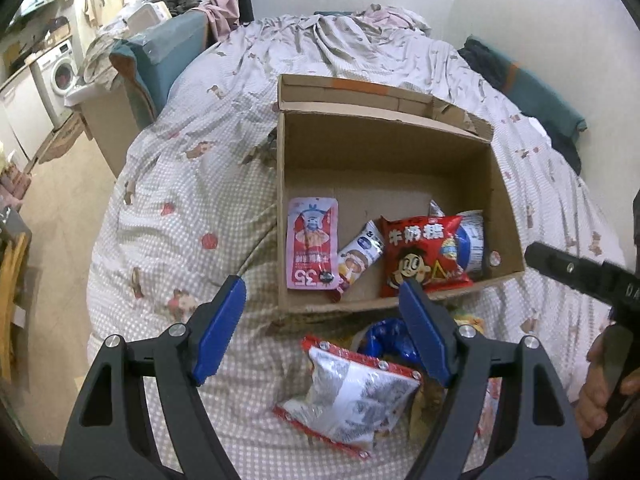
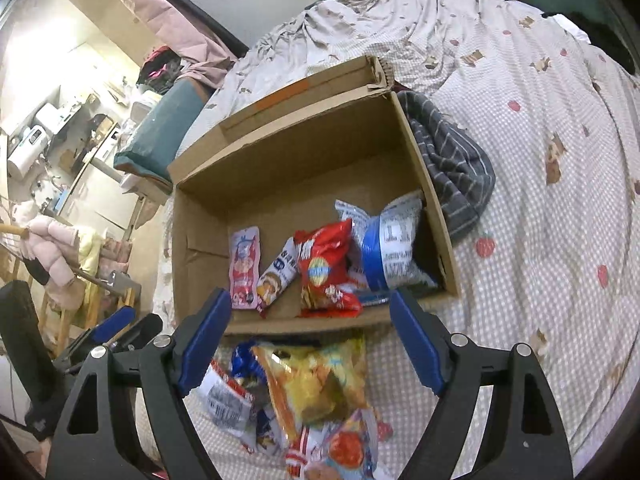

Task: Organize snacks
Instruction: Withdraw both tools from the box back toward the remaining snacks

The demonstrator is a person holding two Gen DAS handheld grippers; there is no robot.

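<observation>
1. Bed (image 1: 192, 184) under a checked duvet printed with bears and strawberries; cover rumpled toward the far edge.
2. Grey striped cloth (image 2: 452, 160) bunched on the bed, well in from its edges.
3. Teal cushion (image 1: 168, 56) beyond the bed's far left corner, clothes heaped behind it.
4. Washing machine (image 1: 60, 72) against the room's wall, left of the bed.
5. Pink padded jacket (image 2: 48, 248) hanging off the bed's left side.
</observation>
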